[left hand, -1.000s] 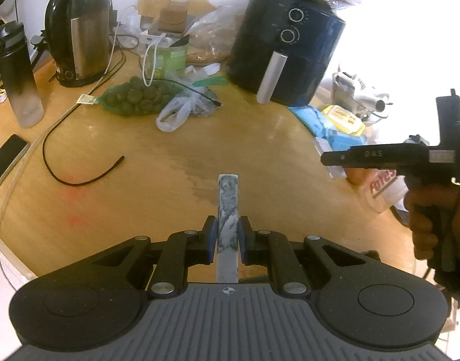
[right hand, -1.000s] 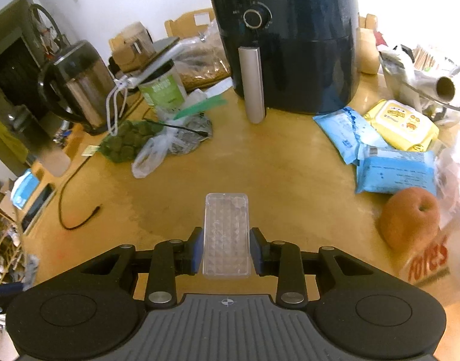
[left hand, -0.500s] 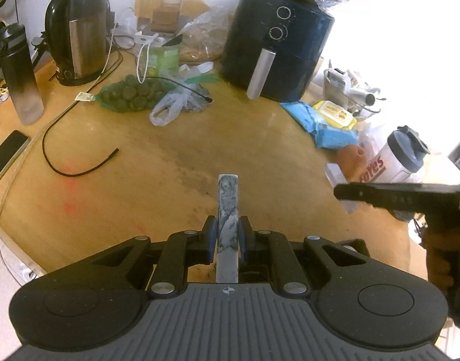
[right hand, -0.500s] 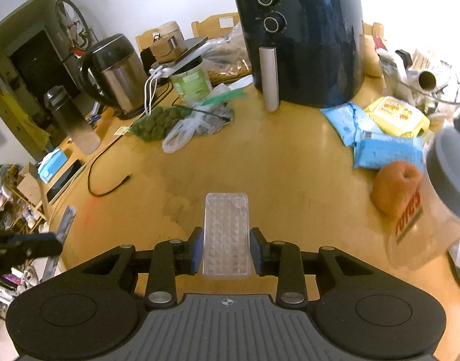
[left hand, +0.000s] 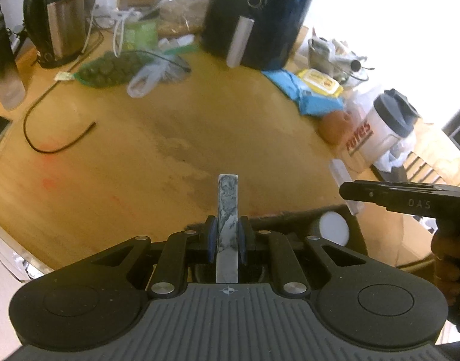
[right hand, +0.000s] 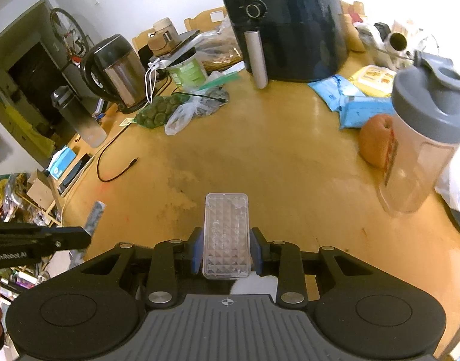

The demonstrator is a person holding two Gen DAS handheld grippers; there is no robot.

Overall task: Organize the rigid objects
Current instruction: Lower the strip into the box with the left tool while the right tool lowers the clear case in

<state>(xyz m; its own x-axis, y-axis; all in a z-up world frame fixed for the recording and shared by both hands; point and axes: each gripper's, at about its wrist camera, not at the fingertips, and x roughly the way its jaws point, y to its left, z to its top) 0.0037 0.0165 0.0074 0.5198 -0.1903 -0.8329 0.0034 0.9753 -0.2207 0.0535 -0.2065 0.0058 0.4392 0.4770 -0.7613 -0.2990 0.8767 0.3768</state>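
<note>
Left wrist view: the left tongs (left hand: 228,237) are closed to a narrow gap on one grey marbled bar (left hand: 228,210), held edge-up above the near rim of the wooden counter (left hand: 139,150). One air fryer (left hand: 260,15), one kettle (left hand: 57,15) and one shaker bottle (left hand: 386,126) stand on it.

Right wrist view: the right tongs (right hand: 226,249) are spread wider, clamped on one clear studded case (right hand: 226,234), held flat above the counter's near part. Two blue packets (right hand: 359,105) lie beside one round orange fruit (right hand: 375,138).
</note>
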